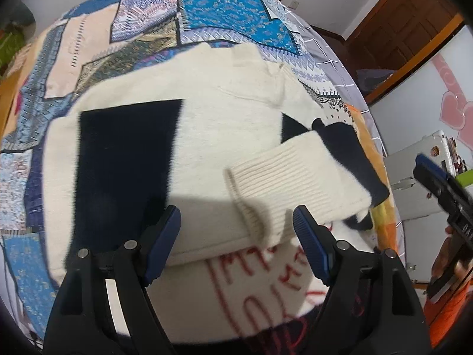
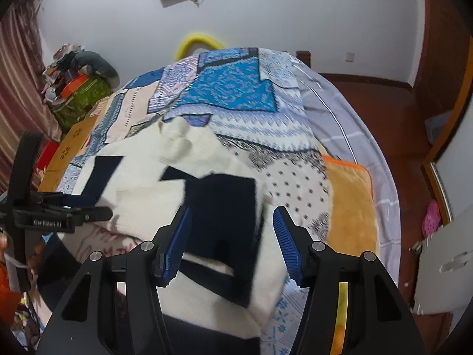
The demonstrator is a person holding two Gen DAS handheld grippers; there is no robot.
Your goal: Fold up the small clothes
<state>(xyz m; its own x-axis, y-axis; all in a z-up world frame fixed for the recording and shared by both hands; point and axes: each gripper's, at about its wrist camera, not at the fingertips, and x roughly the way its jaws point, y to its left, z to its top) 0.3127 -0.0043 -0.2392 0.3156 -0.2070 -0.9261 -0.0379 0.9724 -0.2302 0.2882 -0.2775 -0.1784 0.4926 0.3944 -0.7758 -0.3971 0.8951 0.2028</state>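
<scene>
The black left gripper with blue ribbed pads (image 1: pixel 236 236) is hovering with its 2 fingers spread wide; the matching black right gripper (image 2: pixel 232 238) is likewise gaping, gripping nothing.

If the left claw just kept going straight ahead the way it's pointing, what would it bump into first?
Most likely the cream sweater. The left gripper is open and aimed at the folded ribbed sleeve lying across the sweater's body, so it would probably meet that sleeve first. Depth is hard to judge through the fisheye.

A home bedroom: quilted bed (image 2: pixel 236 88), wooden wardrobe (image 2: pixel 437 59), curtain (image 2: pixel 17 74)
</scene>
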